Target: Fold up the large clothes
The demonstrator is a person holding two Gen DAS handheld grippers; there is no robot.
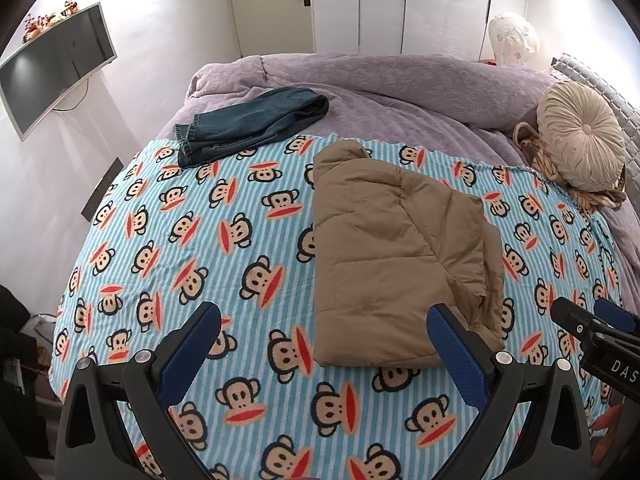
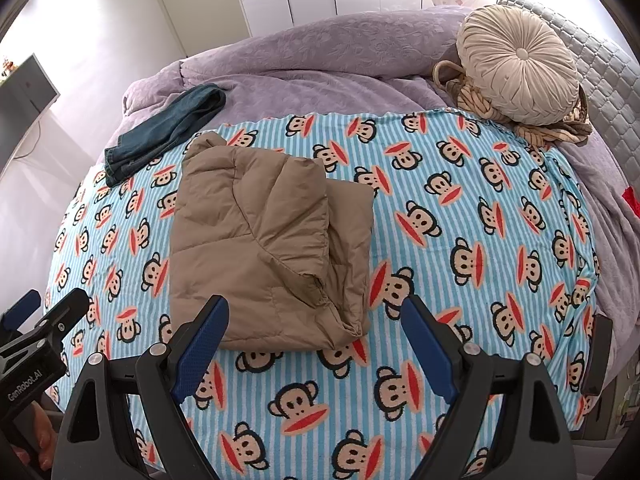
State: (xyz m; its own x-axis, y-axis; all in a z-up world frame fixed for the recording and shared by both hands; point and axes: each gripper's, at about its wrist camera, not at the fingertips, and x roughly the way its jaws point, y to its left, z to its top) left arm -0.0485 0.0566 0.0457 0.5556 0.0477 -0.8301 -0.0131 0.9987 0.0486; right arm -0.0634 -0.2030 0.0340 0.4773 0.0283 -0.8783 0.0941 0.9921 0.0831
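Note:
A tan puffer jacket point(image 1: 392, 248) point(image 2: 256, 248) lies folded into a thick rectangle on the monkey-print blanket point(image 1: 180, 240) point(image 2: 460, 240) spread over the bed. My left gripper point(image 1: 323, 311) is open above the blanket, at the jacket's near edge, and its right finger point(image 1: 452, 344) overlaps the jacket's near right corner. My right gripper point(image 2: 315, 305) is open too, and its left finger point(image 2: 204, 336) overlaps the jacket's near edge. Neither grips any cloth. Each gripper shows at the edge of the other's view: the right gripper point(image 1: 582, 314) and the left gripper point(image 2: 50, 304).
Folded blue jeans point(image 1: 248, 124) point(image 2: 168, 132) lie at the blanket's far left edge on a purple duvet point(image 1: 380, 80) point(image 2: 320, 52). A round beige cushion point(image 1: 580, 148) point(image 2: 520, 68) sits far right. A dark flat object point(image 2: 598, 356) rests at the bed's right edge. A TV point(image 1: 56, 68) hangs left.

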